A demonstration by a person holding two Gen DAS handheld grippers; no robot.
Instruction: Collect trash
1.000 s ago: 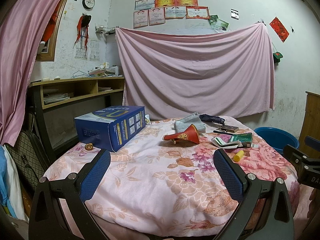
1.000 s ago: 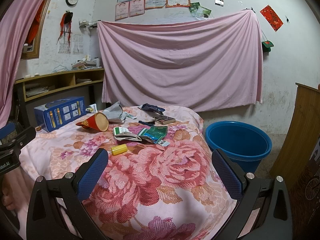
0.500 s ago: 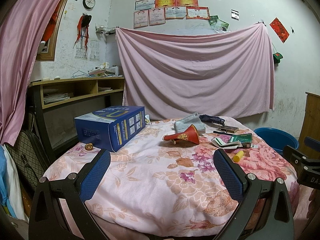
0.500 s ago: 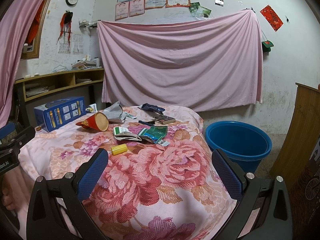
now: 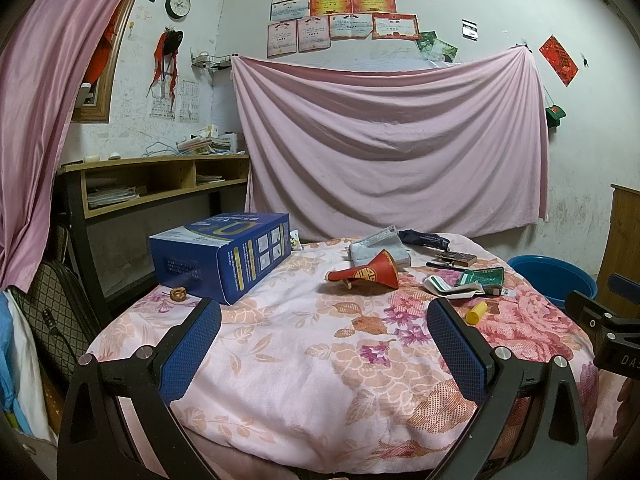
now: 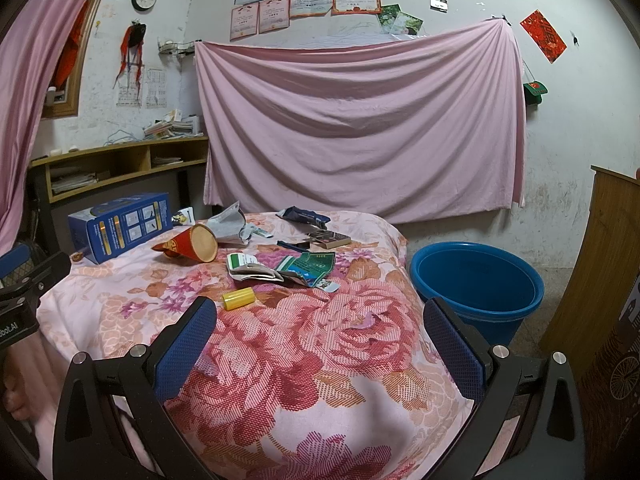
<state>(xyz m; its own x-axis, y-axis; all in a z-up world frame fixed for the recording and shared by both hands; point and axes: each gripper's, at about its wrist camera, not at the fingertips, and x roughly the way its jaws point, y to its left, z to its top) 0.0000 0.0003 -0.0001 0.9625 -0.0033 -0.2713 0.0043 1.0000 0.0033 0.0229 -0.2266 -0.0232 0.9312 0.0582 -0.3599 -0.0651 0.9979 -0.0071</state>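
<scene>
Trash lies scattered on the floral-covered table [image 5: 320, 360]: a crushed red paper cup [image 5: 366, 274] [image 6: 192, 243], crumpled green and white wrappers [image 5: 464, 282] [image 6: 280, 268], a small yellow cap [image 5: 477, 314] [image 6: 239, 298], a grey crumpled bag [image 6: 230, 226] and a dark blue wrapper [image 6: 304, 215]. A blue bucket [image 6: 476, 284] [image 5: 554, 280] stands on the floor right of the table. My left gripper [image 5: 320, 340] is open at the near edge, short of the cup. My right gripper [image 6: 320, 336] is open too, above the near right part, with nothing between its fingers.
A large blue box [image 5: 222, 254] sits at the table's left, a small round brown object [image 5: 178, 293] beside it. A flat box and a pen [image 6: 328, 239] lie at the back. A wooden shelf desk [image 5: 160, 184] stands left, a wooden cabinet [image 6: 600, 264] right.
</scene>
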